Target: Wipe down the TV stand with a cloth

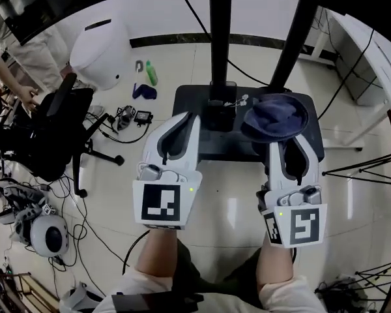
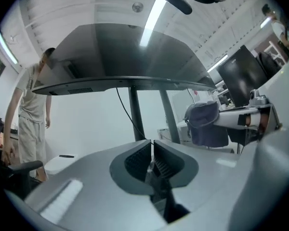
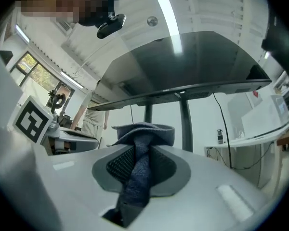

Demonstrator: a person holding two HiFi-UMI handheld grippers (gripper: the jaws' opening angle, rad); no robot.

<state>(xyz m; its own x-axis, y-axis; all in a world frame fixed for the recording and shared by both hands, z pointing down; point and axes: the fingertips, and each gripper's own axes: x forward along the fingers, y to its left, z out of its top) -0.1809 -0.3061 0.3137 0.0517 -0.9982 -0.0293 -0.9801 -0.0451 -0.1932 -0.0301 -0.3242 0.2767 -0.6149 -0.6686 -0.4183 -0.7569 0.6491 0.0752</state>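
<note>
The TV stand's black base plate [image 1: 194, 109] lies on the floor ahead of me, with two dark posts [image 1: 220, 31] rising from it. My right gripper [image 1: 288, 139] is shut on a dark blue cloth [image 1: 277, 117], which bunches over the base's right part. In the right gripper view the cloth [image 3: 139, 162] runs between the closed jaws of my right gripper [image 3: 140, 150], under the screen [image 3: 197, 66]. My left gripper [image 1: 182, 119] hangs over the base's left edge. In its own view, my left gripper [image 2: 151, 146] is shut with nothing in it.
A white domed device [image 1: 101, 54], a black office chair [image 1: 58, 122], a green bottle [image 1: 151, 72] and cables lie to the left. Headsets [image 1: 45, 233] sit on the floor near left. A person [image 2: 31, 109] stands at the left. A white desk [image 1: 378, 57] is at the right.
</note>
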